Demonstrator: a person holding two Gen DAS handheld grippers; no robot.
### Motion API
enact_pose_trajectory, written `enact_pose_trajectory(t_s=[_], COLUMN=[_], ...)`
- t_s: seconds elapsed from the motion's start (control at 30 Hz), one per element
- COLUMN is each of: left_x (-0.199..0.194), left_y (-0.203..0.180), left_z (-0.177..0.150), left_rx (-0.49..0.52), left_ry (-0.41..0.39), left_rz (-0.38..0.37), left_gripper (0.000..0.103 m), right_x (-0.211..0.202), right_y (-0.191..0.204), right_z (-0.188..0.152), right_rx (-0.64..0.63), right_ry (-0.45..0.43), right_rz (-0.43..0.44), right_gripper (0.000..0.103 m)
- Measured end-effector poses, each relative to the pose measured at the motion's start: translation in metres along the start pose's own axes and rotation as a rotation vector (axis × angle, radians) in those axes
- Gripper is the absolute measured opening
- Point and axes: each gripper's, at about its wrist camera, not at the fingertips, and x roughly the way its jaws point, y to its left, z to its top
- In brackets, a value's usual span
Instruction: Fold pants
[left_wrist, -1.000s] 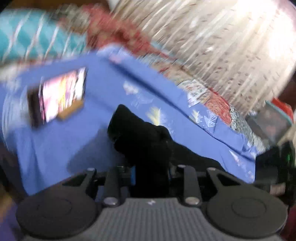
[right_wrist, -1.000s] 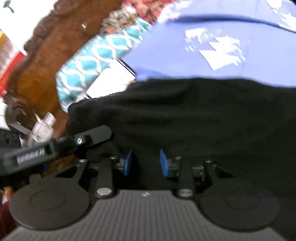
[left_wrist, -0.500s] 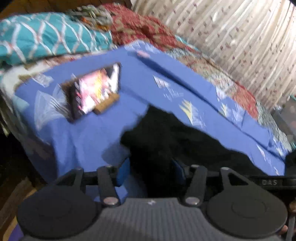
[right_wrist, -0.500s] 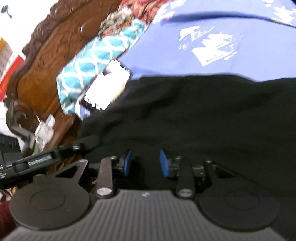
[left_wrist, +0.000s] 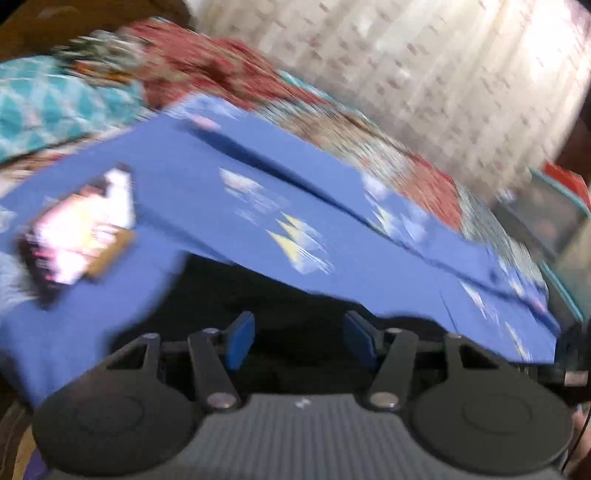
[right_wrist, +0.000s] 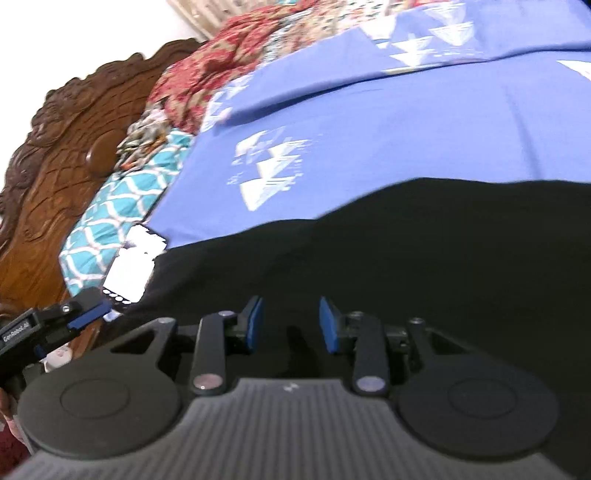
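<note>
Black fabric, the pants (right_wrist: 388, 266), is lying spread on the blue bedsheet (right_wrist: 369, 122), covering its near part in both wrist views. In the left wrist view the pants (left_wrist: 295, 306) are showing as a dark band along the sheet's near edge; that frame is motion-blurred.

You are holding the left gripper (left_wrist: 299, 339) over the pants with its blue pads (left_wrist: 240, 339) standing well apart. Nothing is showing pinched between them; the cloth is lying beyond and below the gap. The same gripper is also showing at the left edge of the right wrist view (right_wrist: 88, 314), off the pants' left end.

You are holding the right gripper (right_wrist: 291, 325) low over the pants, pads (right_wrist: 255, 325) parted by a moderate gap. Dark cloth is filling the space behind and under them, and I cannot tell whether a fold is being gripped.

A lit phone (right_wrist: 133, 266) is leaning on the sheet just beside the pants' left end, on a small wooden stand (left_wrist: 107, 254). Past the sheet's far-left corner a teal patterned pillow (right_wrist: 122, 206) is lying against the carved wooden headboard (right_wrist: 55, 155). A red patterned blanket (left_wrist: 207, 70) is bunched beyond the sheet's far edge, with a pale curtain (left_wrist: 424, 66) hanging behind it.
</note>
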Motion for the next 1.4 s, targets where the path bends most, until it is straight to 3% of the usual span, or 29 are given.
enact_pose_trajectory(t_s=[0.13,0.23,0.33,0.4,0.5,0.7,0.9,1.0,1.13,1.3,1.33,1.4], left_x=[0.045,0.072,0.094,0.106,0.106,0.109,0.092,0.074,0.074,0.108,0.117,0.119], left_y=[-0.027,-0.039,-0.042,-0.037,-0.034,-0.044,-0.059,-0.082,-0.109,-0.123,-0.122,-0.128], left_z=[-0.011,-0.017,-0.023,-0.027,-0.03,-0.035,-0.028,-0.029,-0.038,-0.062,-0.068,-0.074], left_rx=[0.034,0.047,0.065,0.067,0.074,0.141,0.123,0.176,0.208,0.244,0.261,0.305], left_ry=[0.109,0.153,0.191,0.223,0.218,0.215,0.19,0.13,0.153,0.276,0.297,0.265], left_rz=[-0.039,-0.025,0.073,0.13,0.152,0.206,0.19,0.134,0.039,0.073,0.106,0.123], left_gripper=[0.054,0.054,0.052,0.041,0.039,0.04,0.049,0.051,0.051,0.051,0.05,0.051], right_x=[-0.015,-0.021,-0.024,-0.022,-0.019,-0.018,-0.039,-0.061,-0.086,-0.102,-0.103,-0.111], right_y=[-0.021,-0.039,-0.055,-0.07,-0.079,-0.071,-0.078,-0.08,-0.091,-0.122,-0.129,-0.136], right_z=[-0.003,-0.001,0.001,0.0,-0.001,-0.001,-0.003,-0.006,-0.013,-0.023,-0.026,-0.027], right_rx=[0.019,0.059,0.104,0.148,0.202,0.135,0.138,0.098,0.09,0.187,0.221,0.268], right_ry=[-0.025,-0.055,-0.076,-0.063,-0.066,-0.068,-0.093,-0.138,-0.177,-0.166,-0.157,-0.168], right_rz=[-0.057,-0.095,-0.139,-0.168,-0.134,-0.145,-0.106,-0.12,-0.184,-0.276,-0.263,-0.224], right_gripper=[0.037,0.037,0.036,0.034,0.033,0.034,0.037,0.037,0.037,0.033,0.032,0.034])
